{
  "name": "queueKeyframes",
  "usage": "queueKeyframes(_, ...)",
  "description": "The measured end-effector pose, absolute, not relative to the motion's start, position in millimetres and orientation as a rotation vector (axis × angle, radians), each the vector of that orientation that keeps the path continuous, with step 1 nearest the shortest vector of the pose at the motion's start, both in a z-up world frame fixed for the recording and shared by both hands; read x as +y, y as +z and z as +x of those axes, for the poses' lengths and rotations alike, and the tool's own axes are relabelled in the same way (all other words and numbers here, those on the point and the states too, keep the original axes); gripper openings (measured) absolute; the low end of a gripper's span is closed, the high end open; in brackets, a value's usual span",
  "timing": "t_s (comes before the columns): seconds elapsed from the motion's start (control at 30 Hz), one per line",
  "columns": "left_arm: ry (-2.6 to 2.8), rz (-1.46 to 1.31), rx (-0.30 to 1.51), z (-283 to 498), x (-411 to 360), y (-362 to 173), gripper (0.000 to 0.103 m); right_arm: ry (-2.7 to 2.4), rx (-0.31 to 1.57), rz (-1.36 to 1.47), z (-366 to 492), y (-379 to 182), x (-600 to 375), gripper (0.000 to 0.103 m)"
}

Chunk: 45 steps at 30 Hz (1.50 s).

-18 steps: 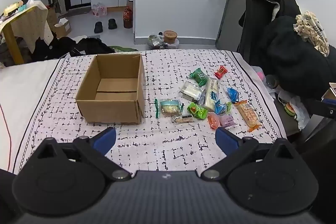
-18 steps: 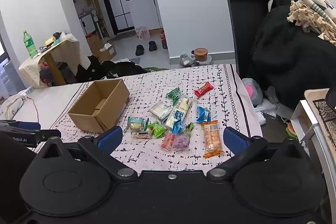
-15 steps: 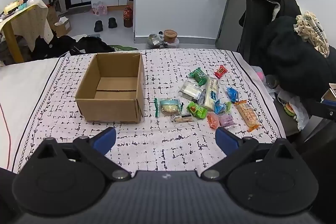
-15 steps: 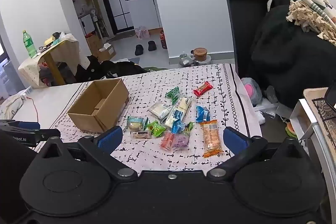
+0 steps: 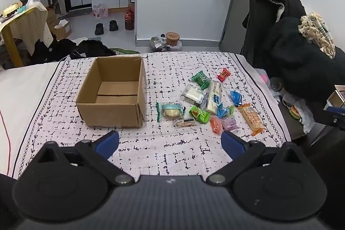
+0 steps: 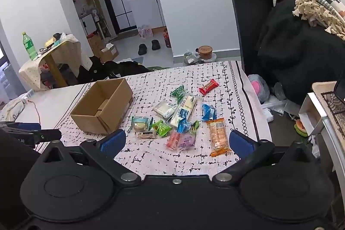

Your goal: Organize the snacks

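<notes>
Both the left gripper [image 5: 170, 142] and the right gripper [image 6: 176, 140] hover above the near edge of the bed [image 5: 172, 152], jaws spread wide and holding nothing. The snacks [image 5: 207, 102] lie scattered on the patterned bedspread, just right of an open cardboard box [image 5: 112, 96]. A red bar [image 6: 208, 86] sits farthest back; its label is too small to read, as is all wrapper print.
</notes>
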<state>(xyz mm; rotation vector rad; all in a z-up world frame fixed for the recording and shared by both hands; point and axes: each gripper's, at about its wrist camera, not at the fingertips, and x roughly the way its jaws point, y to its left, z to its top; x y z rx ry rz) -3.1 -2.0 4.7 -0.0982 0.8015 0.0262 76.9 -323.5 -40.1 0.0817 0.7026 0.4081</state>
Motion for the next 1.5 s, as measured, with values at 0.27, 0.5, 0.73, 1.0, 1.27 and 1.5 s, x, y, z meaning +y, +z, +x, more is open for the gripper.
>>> queueKeyframes(0.27, 0.022, -0.106, 0.796, -4.0, -3.8, 5.7, 0.100, 0.417, 0.709, 0.077, 77.7, -41.3, -320.4, 0.103)
queueKeyframes(0.5, 0.013, -0.102, 0.793, -4.3, -3.9, 5.1, 0.100, 0.418, 0.708, 0.075, 77.7, -41.3, -319.7, 0.103)
queueKeyframes(0.73, 0.014, -0.108, 0.795, -4.6, -2.9, 3.8, 0.100, 0.414, 0.704, 0.073, 77.7, -41.3, -320.2, 0.103)
queueKeyframes(1.0, 0.013, -0.113, 0.793, -5.1, -2.0, 5.0, 0.100, 0.420, 0.704, 0.073, 78.3, -40.8, -318.4, 0.103)
queueKeyframes(1.27, 0.016, -0.114, 0.795, -4.9, -2.6, 5.8, 0.100, 0.421, 0.703, 0.070, 78.7, -40.0, -317.8, 0.103)
queueKeyframes(1.5, 0.005, -0.128, 0.794, -5.9, -2.8, 9.2, 0.100, 0.421, 0.703, 0.071, 80.8, -38.2, -318.9, 0.103)
